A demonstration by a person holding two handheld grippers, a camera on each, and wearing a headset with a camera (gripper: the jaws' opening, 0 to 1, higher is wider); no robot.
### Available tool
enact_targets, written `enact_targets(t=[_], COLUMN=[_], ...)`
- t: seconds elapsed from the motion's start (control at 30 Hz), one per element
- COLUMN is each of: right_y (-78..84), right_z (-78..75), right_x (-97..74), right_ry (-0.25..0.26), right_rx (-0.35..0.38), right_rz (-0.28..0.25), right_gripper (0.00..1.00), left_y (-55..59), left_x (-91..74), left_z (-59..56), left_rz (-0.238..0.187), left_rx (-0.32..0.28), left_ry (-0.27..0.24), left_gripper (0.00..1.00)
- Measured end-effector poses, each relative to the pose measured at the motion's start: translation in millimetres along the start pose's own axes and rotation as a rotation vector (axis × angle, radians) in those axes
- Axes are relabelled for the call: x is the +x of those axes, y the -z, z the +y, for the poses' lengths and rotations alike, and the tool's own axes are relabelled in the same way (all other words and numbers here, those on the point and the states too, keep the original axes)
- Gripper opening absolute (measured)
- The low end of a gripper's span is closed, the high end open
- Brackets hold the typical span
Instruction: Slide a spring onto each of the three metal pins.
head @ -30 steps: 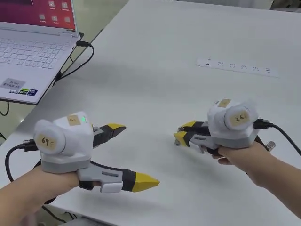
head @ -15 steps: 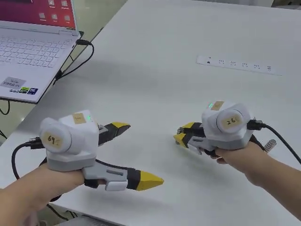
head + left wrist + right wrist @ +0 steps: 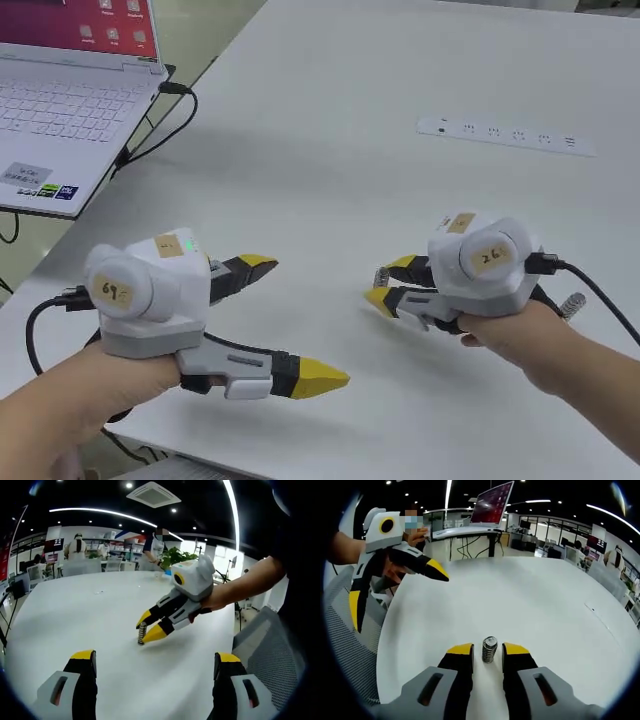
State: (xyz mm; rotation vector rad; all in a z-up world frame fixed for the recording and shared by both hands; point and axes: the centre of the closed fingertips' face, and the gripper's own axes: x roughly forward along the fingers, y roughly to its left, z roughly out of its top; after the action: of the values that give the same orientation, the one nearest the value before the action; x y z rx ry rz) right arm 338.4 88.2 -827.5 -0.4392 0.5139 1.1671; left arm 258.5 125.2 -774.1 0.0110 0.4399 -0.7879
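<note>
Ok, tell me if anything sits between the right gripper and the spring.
Nothing visible does. The spring stands upright on the white table, right between the open jaws of the right gripper, with a small gap on each side.

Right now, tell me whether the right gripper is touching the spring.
Apart. The right gripper view shows the spring standing between the right gripper's open jaws, with bare table on both sides.

white table (image 3: 400,60) in open office, strip lights (image 3: 233,510), seemingly a plant (image 3: 177,557).
</note>
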Motion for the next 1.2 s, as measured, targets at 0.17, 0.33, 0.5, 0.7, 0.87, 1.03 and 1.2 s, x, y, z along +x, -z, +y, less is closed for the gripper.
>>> enact_targets(t=[0.17,0.33,0.5,0.7,0.87,1.03,1.2], right_y=[-1.1,-3.8,-5.5,-8.8,-12.7,-17.1,-18.3], right_z=[1.9,3.7,4.0,4.9,5.0,3.2,1.0], right_x=[-3.7,-8.2,-14.1,-25.8,-35.4,-50.6,-67.5], right_ry=[0.001,0.0,-0.002,-0.004,-0.006,0.004,0.011], right_rx=[0.0,-0.007,-0.01,-0.016,-0.032,-0.021,-0.02], right_rz=[-0.001,-0.007,-0.014,-0.029,-0.046,-0.076,-0.1], right_gripper=[0.21,0.21,0.21,0.23,0.25,0.25,0.26], left_y=[-0.8,-2.3,-4.8,-7.1,-10.8,-14.5,-19.6], left_x=[0.6,0.5,2.4,5.4,7.1,8.0,11.3], left_z=[-0.3,0.0,-0.6,-2.0,-1.5,-1.7,-2.9], left_rz=[0.0,0.001,0.0,0.005,0.005,0.006,-0.001], left_rx=[0.003,0.008,0.014,0.019,0.025,0.033,0.038], left_ry=[0.001,0.0,0.003,0.007,0.007,0.011,0.016], left_gripper=[0.95,0.95,0.95,0.95,0.95,0.95,0.95])
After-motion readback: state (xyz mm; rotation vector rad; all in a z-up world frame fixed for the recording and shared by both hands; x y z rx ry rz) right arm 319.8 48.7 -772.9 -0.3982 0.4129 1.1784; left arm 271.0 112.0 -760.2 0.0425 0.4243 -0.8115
